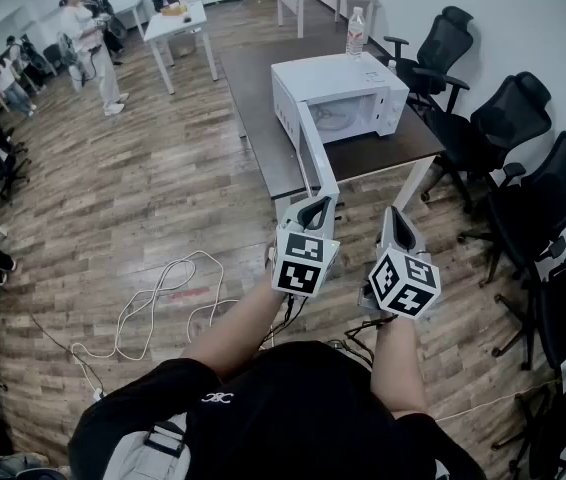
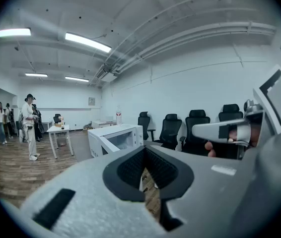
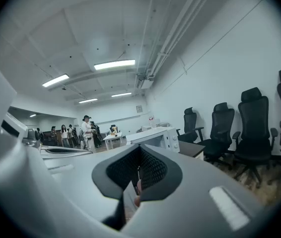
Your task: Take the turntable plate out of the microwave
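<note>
White microwave (image 1: 341,90) sits on the dark tabletop (image 1: 259,88) with its door (image 1: 316,156) swung open, turntable plate (image 1: 337,119) lying inside. Left hand-held gripper (image 1: 315,202) and right hand-held gripper (image 1: 396,213) both hover just short of the tabletop, jaws pressed together, nothing in them

no readable text or numbers anywhere, bottle label (image 1: 355,30) too small, shirt logo (image 1: 217,397) illegible

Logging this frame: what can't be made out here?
Head view: the turntable plate is only a faint pale shape inside the microwave, too small to confirm.
Both gripper views: the microwave cavity is too small and seen too flat.
Head view: the controls and the bottle label are too small to read.
</note>
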Action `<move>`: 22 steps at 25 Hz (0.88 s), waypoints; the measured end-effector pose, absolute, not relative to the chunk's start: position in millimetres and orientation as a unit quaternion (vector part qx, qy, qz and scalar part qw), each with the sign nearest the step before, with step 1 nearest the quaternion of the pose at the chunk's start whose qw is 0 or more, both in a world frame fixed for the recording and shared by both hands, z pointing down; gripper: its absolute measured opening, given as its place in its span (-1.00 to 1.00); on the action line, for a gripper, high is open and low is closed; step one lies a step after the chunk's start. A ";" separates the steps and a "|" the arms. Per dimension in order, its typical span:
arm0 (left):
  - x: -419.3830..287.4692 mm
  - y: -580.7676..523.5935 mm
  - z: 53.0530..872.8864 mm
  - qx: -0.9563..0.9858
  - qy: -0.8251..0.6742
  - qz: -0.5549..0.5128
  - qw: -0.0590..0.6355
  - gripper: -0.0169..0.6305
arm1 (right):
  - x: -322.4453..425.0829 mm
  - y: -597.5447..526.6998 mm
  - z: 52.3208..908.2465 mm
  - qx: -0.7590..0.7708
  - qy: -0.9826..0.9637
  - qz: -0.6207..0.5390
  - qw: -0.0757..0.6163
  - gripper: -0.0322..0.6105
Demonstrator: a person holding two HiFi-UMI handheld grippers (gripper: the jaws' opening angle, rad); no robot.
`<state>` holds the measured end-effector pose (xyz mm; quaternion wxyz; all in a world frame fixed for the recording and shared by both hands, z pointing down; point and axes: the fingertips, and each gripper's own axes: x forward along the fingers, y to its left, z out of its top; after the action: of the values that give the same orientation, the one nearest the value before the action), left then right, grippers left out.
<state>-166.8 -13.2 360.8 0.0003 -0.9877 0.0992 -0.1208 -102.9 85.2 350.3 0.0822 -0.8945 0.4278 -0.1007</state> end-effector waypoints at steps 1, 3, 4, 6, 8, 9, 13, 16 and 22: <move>-165.8 -12.3 357.9 -0.988 0.099 -0.118 0.001 -0.94 | -102.5 84.2 348.9 -0.894 0.430 -0.099 0.081 -0.88; -163.5 -10.5 352.7 -0.989 0.100 -0.112 0.002 -0.94 | -101.4 82.6 347.1 -0.892 0.434 -0.097 0.079 -0.88; -162.3 -9.4 350.8 -0.989 0.100 -0.110 0.002 -0.94 | -100.8 82.3 346.8 -0.891 0.436 -0.097 0.079 -0.88; -159.6 -6.9 348.4 -0.989 0.102 -0.107 0.002 -0.94 | -99.7 82.6 346.9 -0.889 0.441 -0.096 0.077 -0.88; -156.8 -4.2 348.1 -0.989 0.104 -0.106 0.002 -0.94 | -97.9 83.8 346.9 -0.888 0.445 -0.094 0.075 -0.88; -155.2 -3.0 348.7 -0.989 0.106 -0.106 0.002 -0.94 | -96.6 84.7 347.0 -0.887 0.446 -0.093 0.076 -0.88; -145.2 2.3 355.2 -0.987 0.112 -0.111 0.003 -0.94 | -85.7 92.3 348.7 -0.885 0.446 -0.099 0.087 -0.88; -133.5 8.2 360.1 -0.986 0.116 -0.116 0.000 -0.94 | -73.4 99.8 351.6 -0.887 0.443 -0.102 0.078 -0.88; -105.8 31.8 367.6 -0.985 0.122 -0.119 -0.004 -0.93 | -49.3 119.9 358.4 -0.884 0.452 -0.104 0.067 -0.88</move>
<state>-105.8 31.8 367.6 -0.0037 -0.9853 0.1224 -0.1192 -49.3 119.9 358.4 0.0669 -0.8836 0.4517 -0.1037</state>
